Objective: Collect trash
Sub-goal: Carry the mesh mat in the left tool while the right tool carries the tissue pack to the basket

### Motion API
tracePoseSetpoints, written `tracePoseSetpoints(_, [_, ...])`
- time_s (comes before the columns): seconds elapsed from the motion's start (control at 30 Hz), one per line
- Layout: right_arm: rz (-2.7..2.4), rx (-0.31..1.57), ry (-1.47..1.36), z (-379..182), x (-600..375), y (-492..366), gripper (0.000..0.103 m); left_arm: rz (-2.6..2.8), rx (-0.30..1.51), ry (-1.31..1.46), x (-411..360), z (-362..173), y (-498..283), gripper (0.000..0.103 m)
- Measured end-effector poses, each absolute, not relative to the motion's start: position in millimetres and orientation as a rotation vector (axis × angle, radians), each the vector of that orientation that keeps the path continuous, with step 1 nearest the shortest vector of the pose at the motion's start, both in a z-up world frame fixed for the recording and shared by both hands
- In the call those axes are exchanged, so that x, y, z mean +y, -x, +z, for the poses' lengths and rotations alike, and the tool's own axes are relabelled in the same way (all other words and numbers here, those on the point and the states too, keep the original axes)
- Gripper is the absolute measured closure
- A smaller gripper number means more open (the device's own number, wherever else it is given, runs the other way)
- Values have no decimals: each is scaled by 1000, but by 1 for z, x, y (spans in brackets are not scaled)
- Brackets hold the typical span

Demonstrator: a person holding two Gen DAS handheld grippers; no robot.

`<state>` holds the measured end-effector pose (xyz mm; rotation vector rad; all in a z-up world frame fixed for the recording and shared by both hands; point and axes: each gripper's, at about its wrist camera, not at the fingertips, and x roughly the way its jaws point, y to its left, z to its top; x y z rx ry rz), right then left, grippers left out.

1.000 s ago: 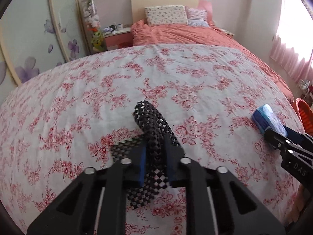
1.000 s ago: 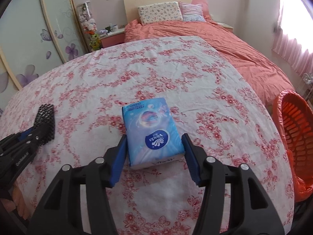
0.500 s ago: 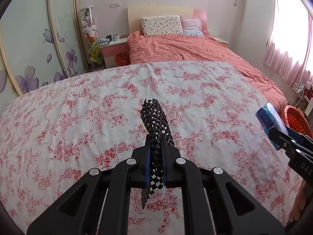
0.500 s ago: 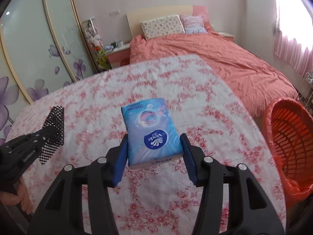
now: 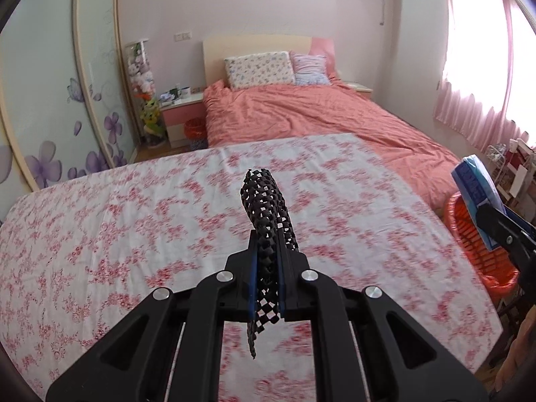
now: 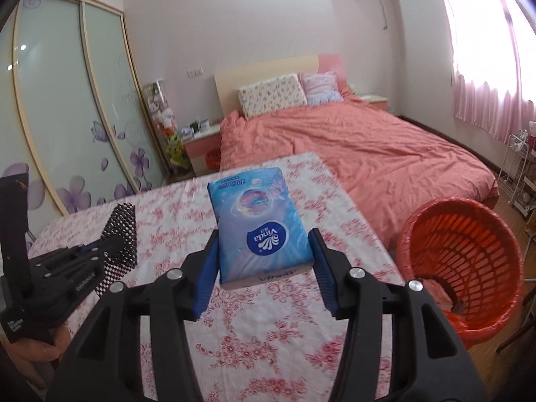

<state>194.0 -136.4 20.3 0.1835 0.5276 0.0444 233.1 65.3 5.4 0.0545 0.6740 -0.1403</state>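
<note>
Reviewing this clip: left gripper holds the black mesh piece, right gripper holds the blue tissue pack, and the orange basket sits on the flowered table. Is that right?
Not quite. The orange basket is not on the flowered table; the right wrist view shows it on the floor beside the table's right edge. The rest holds: the left gripper clamps the black mesh piece and the right gripper holds the blue tissue pack.

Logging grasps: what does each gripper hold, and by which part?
Left gripper pinches the black mesh strip near its lower end; right gripper clamps the Vinda tissue pack by its long sides.

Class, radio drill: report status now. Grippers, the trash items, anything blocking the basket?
Left gripper shut on black mesh sleeve. Right gripper shut on blue tissue pack, both lifted above the floral cloth. Orange basket right, open, unobstructed.
</note>
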Motion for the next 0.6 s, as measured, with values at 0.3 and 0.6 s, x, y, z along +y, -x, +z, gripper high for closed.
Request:
tracePoseSetpoints(0.3, [-15,457,-205,37,-172,-166,52,-240,621,-67,24,28,-219,94])
tracePoseSetpoints(0.6, [-104,435,-248,33,-227,-150,52,-368,597,-97,-38,34,-212,94])
